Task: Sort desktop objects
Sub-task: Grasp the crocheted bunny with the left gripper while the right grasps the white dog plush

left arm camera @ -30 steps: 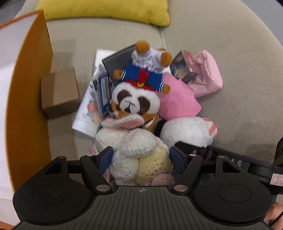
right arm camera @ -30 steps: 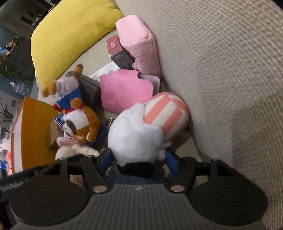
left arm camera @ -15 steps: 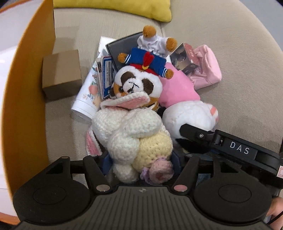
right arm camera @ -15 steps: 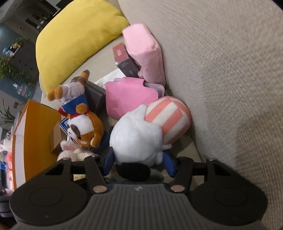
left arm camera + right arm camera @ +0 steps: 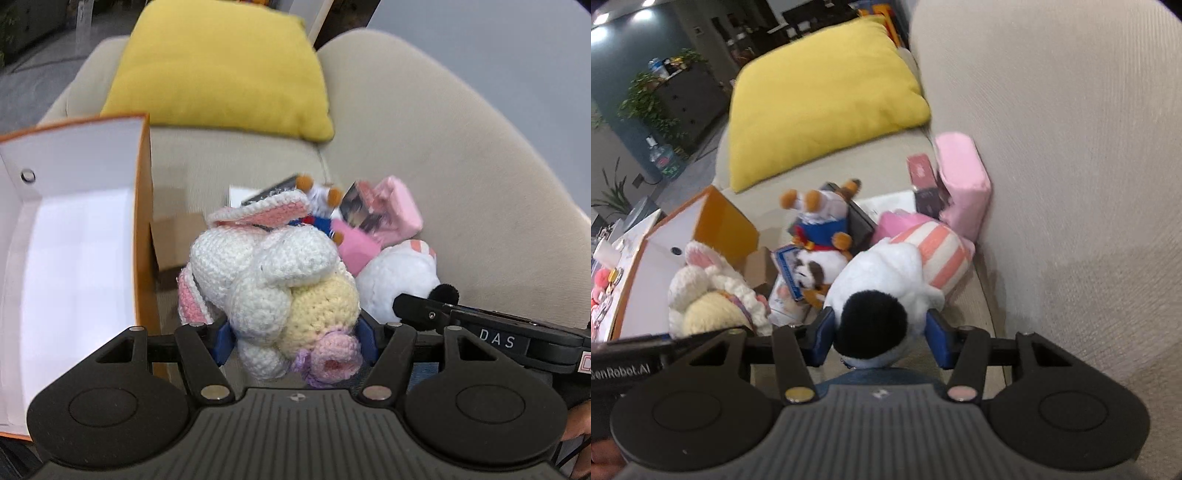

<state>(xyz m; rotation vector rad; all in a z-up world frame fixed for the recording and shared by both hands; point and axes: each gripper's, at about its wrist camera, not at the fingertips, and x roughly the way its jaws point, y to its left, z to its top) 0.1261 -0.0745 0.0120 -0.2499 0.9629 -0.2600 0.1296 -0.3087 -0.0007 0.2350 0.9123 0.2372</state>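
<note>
**Gripping two soft toys above a sofa seat**

Left wrist view: the left gripper (image 5: pixel 295 338) has its jaws set wide, the blue pads pressing on either side of a crocheted bunny (image 5: pixel 275 284) in white, cream and pink, which fills the gap between them. To the left stands an open orange box (image 5: pixel 142 229) with a white inside, its wall just beside the bunny. A brown cardboard box (image 5: pixel 173 240) sits on the beige sofa (image 5: pixel 461 184) between the orange box and the toy. Behind the bunny lies a heap of items: a pink pouch (image 5: pixel 397 212) and a white plush with pink stripes (image 5: pixel 395 280), the latter held at the tip of the right gripper (image 5: pixel 417 306) entering from the right. A yellow cushion (image 5: pixel 221 70) rests at the back of the seat.

Right wrist view: the right gripper's jaws are closing, about half open, with the white plush's black tuft between the blue pads, which touch its sides. Left of it lie a brown-and-white plush in a blue sailor outfit (image 5: pixel 820 229) and the crocheted bunny, next to the orange box. The pink pouch leans against the sofa back.
</note>
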